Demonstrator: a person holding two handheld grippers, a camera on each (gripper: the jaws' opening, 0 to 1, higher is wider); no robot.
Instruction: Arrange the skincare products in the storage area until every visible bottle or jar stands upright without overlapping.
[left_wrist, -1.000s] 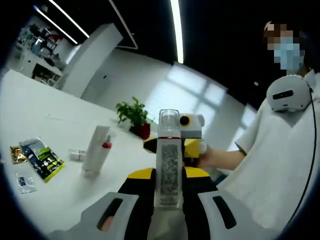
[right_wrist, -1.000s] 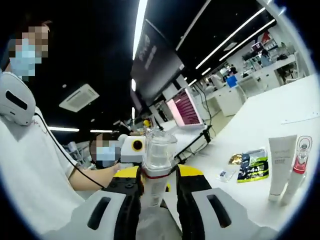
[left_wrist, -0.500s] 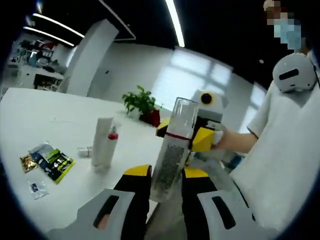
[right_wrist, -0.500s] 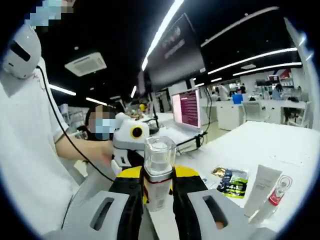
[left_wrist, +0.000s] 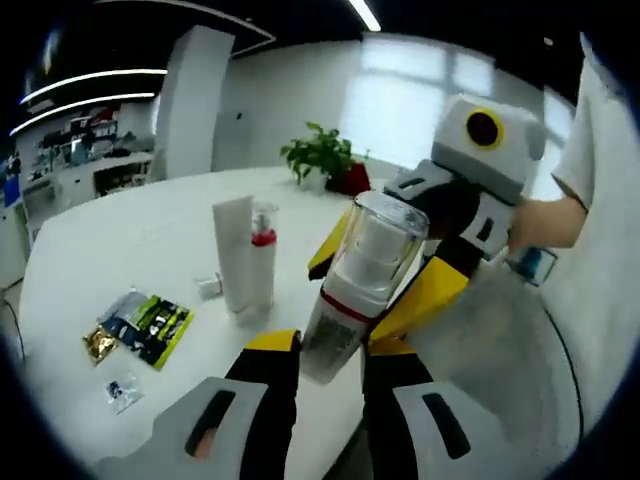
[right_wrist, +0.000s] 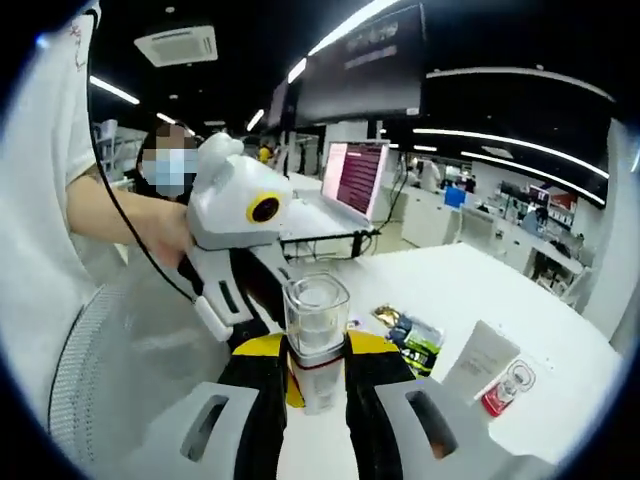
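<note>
A clear bottle (left_wrist: 365, 280) with a red band and a see-through cap leans to the right in the left gripper view. My left gripper (left_wrist: 330, 345) is shut on its lower end. The right gripper's yellow fingers (left_wrist: 430, 295) flank it from behind. In the right gripper view the same bottle (right_wrist: 317, 335) stands cap up, and my right gripper (right_wrist: 317, 352) is shut on it. The left gripper's fingers (right_wrist: 222, 290) reach it from the left. A white tube (left_wrist: 235, 255) and a small red-collared pump bottle (left_wrist: 263, 250) stand upright side by side on the white table (left_wrist: 120, 240).
Flat sachets (left_wrist: 145, 325) and a small clear packet (left_wrist: 122, 392) lie on the table near the tube. A potted plant (left_wrist: 320, 155) stands at the table's far side. The right gripper view has the tube (right_wrist: 480, 360), the sachets (right_wrist: 410, 330) and an open laptop (right_wrist: 350, 180).
Both cameras have tipped down toward the table. The bottle now leans right in the left gripper view, and the two grippers have come closer together around it.
</note>
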